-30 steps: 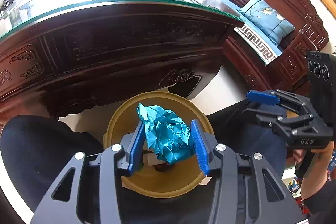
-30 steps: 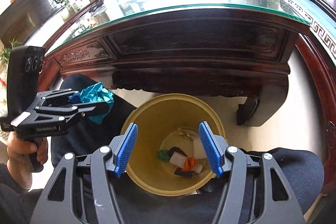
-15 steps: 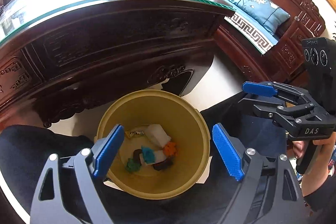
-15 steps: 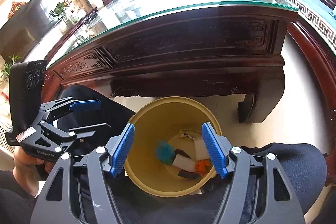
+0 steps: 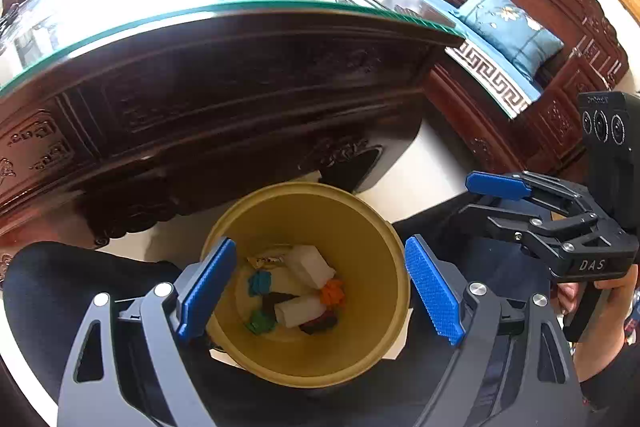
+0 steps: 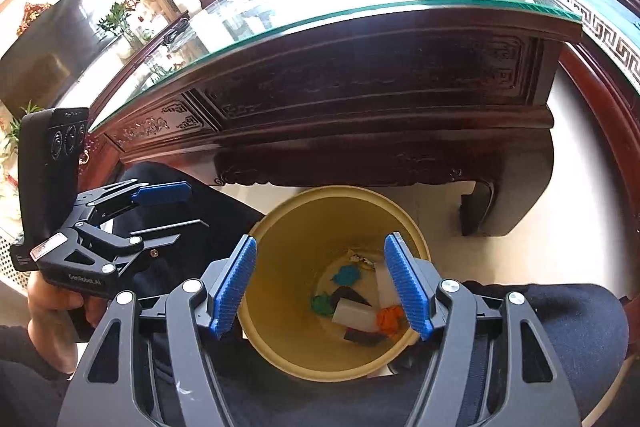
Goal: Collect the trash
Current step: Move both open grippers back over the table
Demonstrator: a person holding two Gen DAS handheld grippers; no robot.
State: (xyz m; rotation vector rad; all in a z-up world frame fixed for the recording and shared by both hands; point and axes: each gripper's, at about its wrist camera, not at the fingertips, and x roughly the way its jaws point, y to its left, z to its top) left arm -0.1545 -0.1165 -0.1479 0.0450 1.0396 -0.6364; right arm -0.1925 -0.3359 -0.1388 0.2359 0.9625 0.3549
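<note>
Dropped from the left tongs [image 5: 320, 291], now wide and empty, the teal paper wad [image 5: 260, 282] lies in the yellow bin [image 5: 360, 223]; right tongs [image 6: 326, 291] gape empty, partly hiding the bin's rim.

The right gripper [image 5: 496, 203] carries the white letters "DAS" on its black body, seen from the left wrist; the left gripper [image 6: 164, 211] carries "GenRobot.AI" on its body, seen from the right wrist. Small print atop each camera block is too small to read.
</note>
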